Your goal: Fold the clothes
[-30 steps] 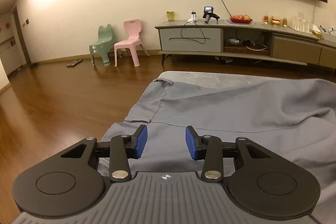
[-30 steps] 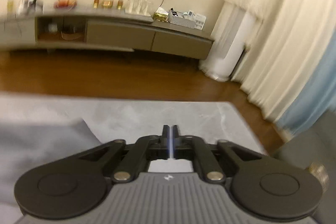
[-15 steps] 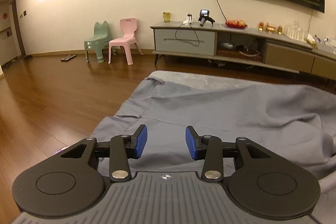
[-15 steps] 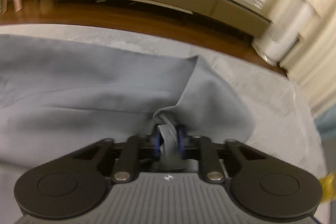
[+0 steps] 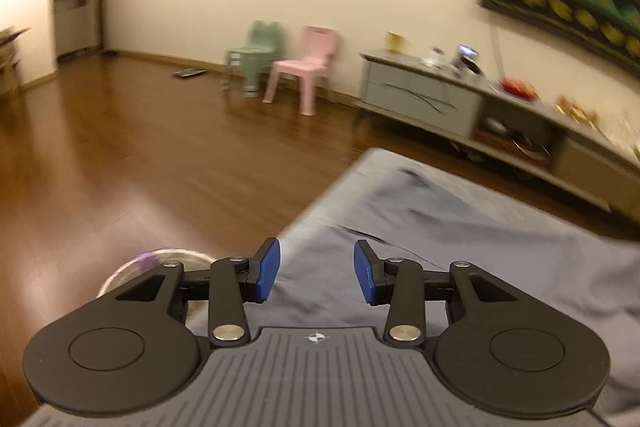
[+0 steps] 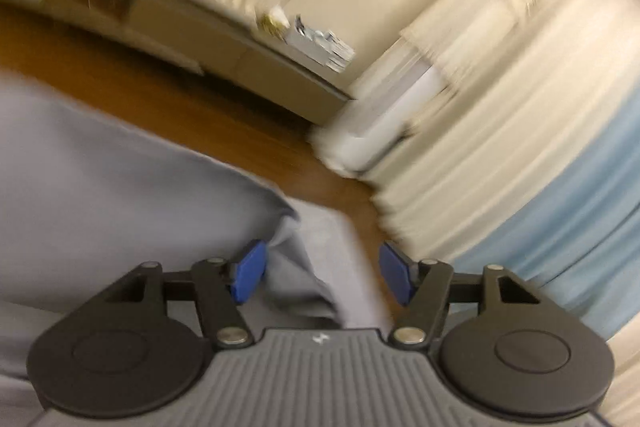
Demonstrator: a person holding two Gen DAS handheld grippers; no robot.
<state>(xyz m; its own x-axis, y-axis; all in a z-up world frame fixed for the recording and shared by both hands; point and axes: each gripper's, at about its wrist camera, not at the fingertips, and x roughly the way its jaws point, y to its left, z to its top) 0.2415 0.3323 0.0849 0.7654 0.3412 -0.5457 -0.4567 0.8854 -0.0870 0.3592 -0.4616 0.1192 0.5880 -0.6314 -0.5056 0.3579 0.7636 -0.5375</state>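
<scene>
While both views are smeared by blur, the main layout reads clearly enough. A large blue-grey fabric garment (image 5: pixel 460 227) lies spread over a pale grey covered counter (image 5: pixel 372 157), its creased near edge reaching the counter's left side in the left wrist view.

The left tool (image 5: pixel 317 275) hangs above that edge with its blue-padded fingers (image 5: pixel 267 269) spread well apart, nothing between them; cloth is seen through the gap below.

In the right wrist view the right tool (image 6: pixel 322 277) also has its blue pads (image 6: pixel 249 277) wide apart. A rumpled corner of the garment (image 6: pixel 292 267) sits between them, close against the left pad, though whether it touches the pad is probably beyond what this blurred frame can settle. The bare counter cover (image 6: pixel 340 247) shows just beyond that corner.

Farther off stand a brown wooden floor (image 5: pixel 120 155), a pink plastic child's chair (image 5: pixel 310 67) beside a mint-green one (image 5: pixel 256 57), a long grey low cabinet (image 5: pixel 440 95) along the wall, and cream and light blue curtains (image 6: pixel 520 147).
</scene>
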